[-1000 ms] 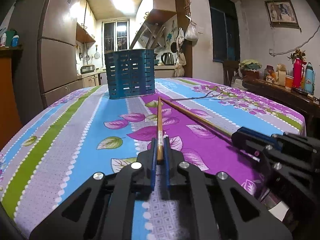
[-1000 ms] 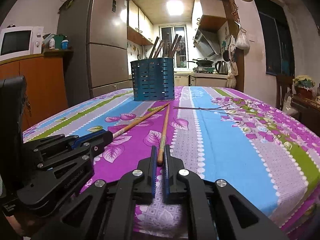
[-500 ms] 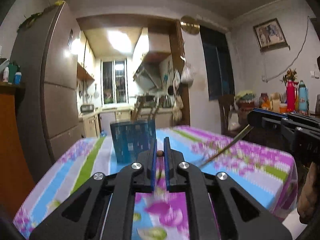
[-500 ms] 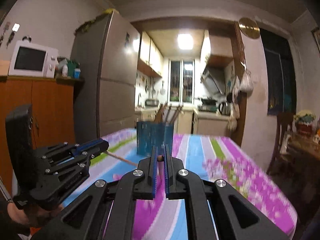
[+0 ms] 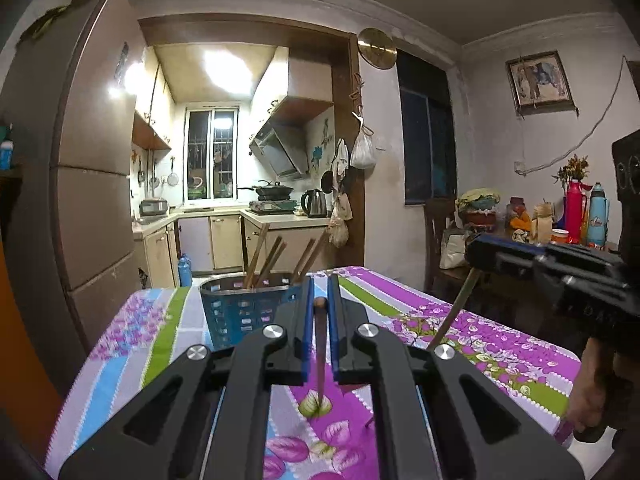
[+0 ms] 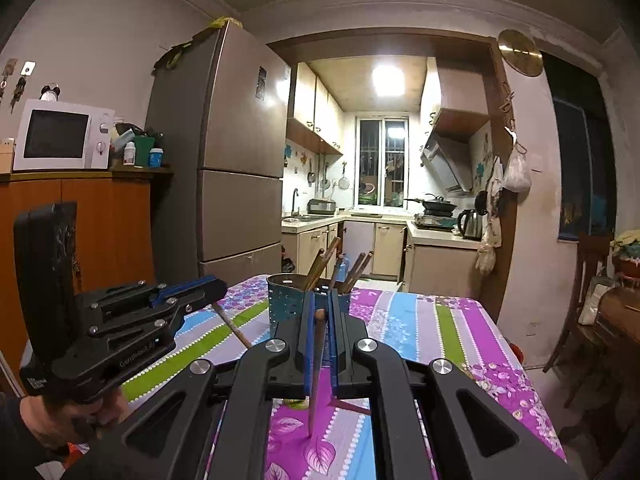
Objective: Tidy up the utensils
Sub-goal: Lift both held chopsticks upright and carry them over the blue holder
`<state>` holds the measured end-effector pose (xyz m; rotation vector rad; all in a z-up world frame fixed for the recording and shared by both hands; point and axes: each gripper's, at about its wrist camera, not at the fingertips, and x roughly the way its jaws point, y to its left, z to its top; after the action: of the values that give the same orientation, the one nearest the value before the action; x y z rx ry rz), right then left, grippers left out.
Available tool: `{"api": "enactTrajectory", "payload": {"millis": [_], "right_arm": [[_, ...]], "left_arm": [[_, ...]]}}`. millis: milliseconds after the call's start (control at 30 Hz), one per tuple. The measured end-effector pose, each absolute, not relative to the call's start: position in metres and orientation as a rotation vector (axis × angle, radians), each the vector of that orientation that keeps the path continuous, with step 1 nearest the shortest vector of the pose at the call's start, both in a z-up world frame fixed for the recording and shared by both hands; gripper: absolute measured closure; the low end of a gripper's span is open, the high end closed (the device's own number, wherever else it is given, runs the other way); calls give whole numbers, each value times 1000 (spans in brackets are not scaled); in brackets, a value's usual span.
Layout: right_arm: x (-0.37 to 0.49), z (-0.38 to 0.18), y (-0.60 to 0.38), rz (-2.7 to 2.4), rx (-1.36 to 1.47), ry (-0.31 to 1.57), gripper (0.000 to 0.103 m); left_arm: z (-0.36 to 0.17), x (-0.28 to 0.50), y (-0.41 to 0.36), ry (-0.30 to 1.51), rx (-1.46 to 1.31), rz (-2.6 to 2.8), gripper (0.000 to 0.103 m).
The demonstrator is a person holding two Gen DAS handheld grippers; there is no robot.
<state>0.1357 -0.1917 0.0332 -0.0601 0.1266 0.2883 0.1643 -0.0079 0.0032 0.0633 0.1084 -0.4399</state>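
Note:
My left gripper (image 5: pixel 319 300) is shut on a wooden chopstick (image 5: pixel 320 352) that hangs point-down above the floral tablecloth (image 5: pixel 460 344). My right gripper (image 6: pixel 319 312) is shut on a second chopstick (image 6: pixel 316 372), also point-down above the cloth. Each gripper shows in the other's view: the right one (image 5: pixel 476 248) with its stick at the right, the left one (image 6: pixel 216 292) at the left. The blue slotted utensil holder (image 5: pixel 244 312), with several chopsticks standing in it, is on the table just beyond both grippers; it also shows in the right wrist view (image 6: pixel 286 304).
A fridge (image 6: pixel 236 168) stands at the table's far left. A cabinet with a microwave (image 6: pixel 60 136) is at the left. A side table with flasks (image 5: pixel 584 212) and a chair (image 6: pixel 580 280) are at the right. The kitchen lies behind.
Both grippers have lifted their chopsticks off the tablecloth and swung them from lying flat to hanging point-down. Both have moved closer to the blue holder.

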Motion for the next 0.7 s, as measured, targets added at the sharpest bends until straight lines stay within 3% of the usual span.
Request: {"api": "enactTrajectory", "payload": {"millis": [500,700], "right_arm": [[171,59,-199,329,-8,170,96],[177,96,-193,357,-25,144,96]], "left_arm": [[36,210,12,224,46,-433,98],[63,226,25,240,43,-411,98]]}}
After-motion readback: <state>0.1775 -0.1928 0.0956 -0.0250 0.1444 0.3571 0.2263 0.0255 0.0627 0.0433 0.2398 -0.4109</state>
